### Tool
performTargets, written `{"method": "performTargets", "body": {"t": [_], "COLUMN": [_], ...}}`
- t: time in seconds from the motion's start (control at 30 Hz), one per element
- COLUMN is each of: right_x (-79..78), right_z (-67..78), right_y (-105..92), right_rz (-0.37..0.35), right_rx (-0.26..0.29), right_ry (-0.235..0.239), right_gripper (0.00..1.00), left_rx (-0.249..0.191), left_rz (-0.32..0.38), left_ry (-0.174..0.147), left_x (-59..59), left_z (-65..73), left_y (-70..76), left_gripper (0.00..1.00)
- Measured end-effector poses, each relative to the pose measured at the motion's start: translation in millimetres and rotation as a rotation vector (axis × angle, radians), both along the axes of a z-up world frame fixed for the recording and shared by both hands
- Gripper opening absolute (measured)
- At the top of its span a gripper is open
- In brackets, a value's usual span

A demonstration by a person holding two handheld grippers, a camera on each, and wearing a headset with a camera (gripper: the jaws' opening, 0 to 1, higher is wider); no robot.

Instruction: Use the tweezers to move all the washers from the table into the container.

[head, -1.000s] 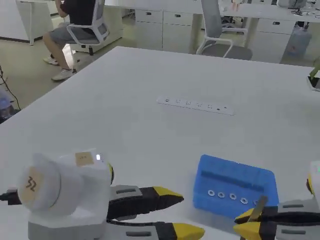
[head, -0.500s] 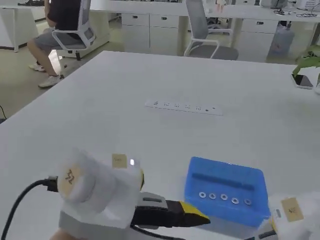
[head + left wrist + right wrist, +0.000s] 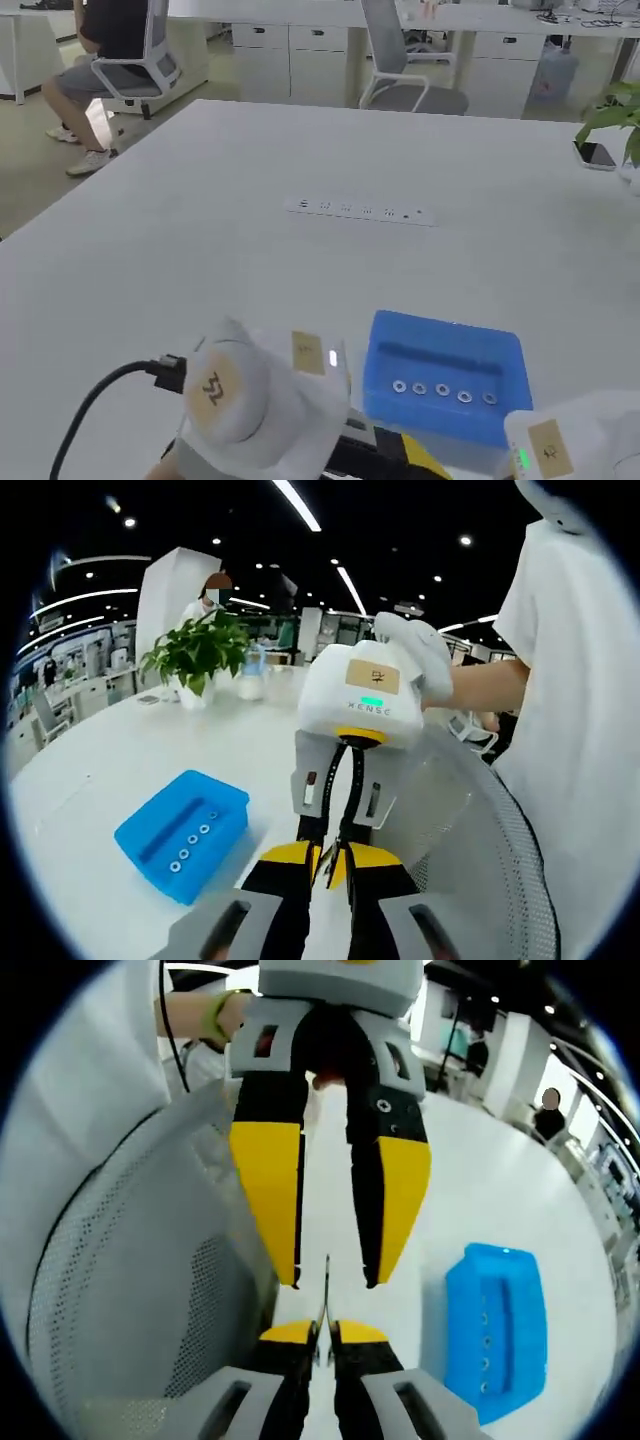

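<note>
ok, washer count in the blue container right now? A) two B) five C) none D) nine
B: the head view shows five washers lying in a row inside the blue container.

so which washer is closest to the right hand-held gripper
The washer at the right end of the row in the head view; the other four lie further left, away from the right hand-held gripper.
</note>
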State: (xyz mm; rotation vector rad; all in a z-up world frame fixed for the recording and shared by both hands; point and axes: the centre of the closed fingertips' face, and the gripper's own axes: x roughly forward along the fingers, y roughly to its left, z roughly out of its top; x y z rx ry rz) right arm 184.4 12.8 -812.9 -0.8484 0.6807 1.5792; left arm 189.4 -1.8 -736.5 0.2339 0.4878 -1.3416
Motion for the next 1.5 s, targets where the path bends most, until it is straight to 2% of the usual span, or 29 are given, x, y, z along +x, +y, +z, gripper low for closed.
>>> {"method": "performTargets", "body": {"t": [0.13, 0.2, 0.27, 0.4, 0.47, 0.57, 0.6, 0.67, 0.87, 0.97, 1.0, 1.1, 1.23, 1.3, 1.43, 1.5], "right_x": [1.2, 1.8, 2.8, 3.9, 5.5, 10.3, 11.5, 14.9, 16.2, 16.8, 17.7, 17.2, 19.9, 19.7, 21.8, 22.2], "right_z": [-1.3, -0.9, -0.9, -2.2, -4.6, -11.9, -14.2, -19.1, -32.0, -35.4, -35.1, -34.2, -26.8, -23.8, -16.1, -11.2], "right_y": [-2.5, -3.7, -4.5, -6.8, -8.4, -10.9, -11.8, -14.0, -13.2, -11.1, -10.3, -10.3, -16.2, -23.9, -43.6, -52.7], "right_rz": [-0.005, -0.010, -0.018, -0.032, -0.040, -0.070, -0.084, -0.108, -0.148, -0.175, -0.193, -0.225, -0.295, -0.341, -0.421, -0.463], "right_rx": [-0.006, -0.006, -0.003, 0.000, -0.002, 0.002, 0.003, 0.008, 0.038, 0.064, 0.078, 0.098, 0.151, 0.170, 0.204, 0.228], "right_ry": [-0.008, -0.010, -0.011, -0.013, -0.021, -0.034, -0.034, -0.049, -0.070, -0.056, -0.045, -0.008, 0.012, 0.035, 0.028, 0.028], "right_gripper": [0.04, 0.04, 0.04, 0.04, 0.04, 0.05, 0.05, 0.05, 0.06, 0.06, 0.06, 0.08, 0.20, 0.28, 0.44, 0.49], "left_rx": [0.008, 0.019, 0.049, 0.071, 0.096, 0.146, 0.176, 0.214, 0.275, 0.315, 0.328, 0.340, 0.378, 0.391, 0.439, 0.463], "left_rz": [-0.022, -0.032, -0.043, -0.058, -0.062, -0.057, -0.054, -0.060, -0.067, -0.077, -0.081, -0.082, -0.084, -0.083, -0.099, -0.109], "left_ry": [-0.018, -0.019, -0.036, -0.053, -0.059, -0.055, -0.053, -0.064, -0.058, -0.056, -0.068, -0.054, -0.050, -0.035, -0.022, -0.024], "left_x": [-1.1, -1.5, -0.7, 0.5, 2.5, 7.2, 8.8, 10.2, 11.0, 10.1, 10.9, 11.3, 14.1, 15.2, 15.9, 16.7], "left_z": [0.2, -1.9, -5.6, -6.8, -10.4, -20.6, -26.5, -33.9, -53.2, -61.1, -63.6, -68.2, -76.8, -81.5, -93.3, -98.9], "left_y": [-6.7, -8.8, -8.3, -8.4, -7.1, -1.8, 1.5, 4.9, 10.4, 14.7, 16.5, 19.5, 26.7, 29.7, 35.2, 37.4], "left_gripper": [0.00, 0.00, 0.00, 0.00, 0.00, 0.00, 0.00, 0.00, 0.00, 0.00, 0.00, 0.00, 0.00, 0.00, 0.00, 0.00]}}
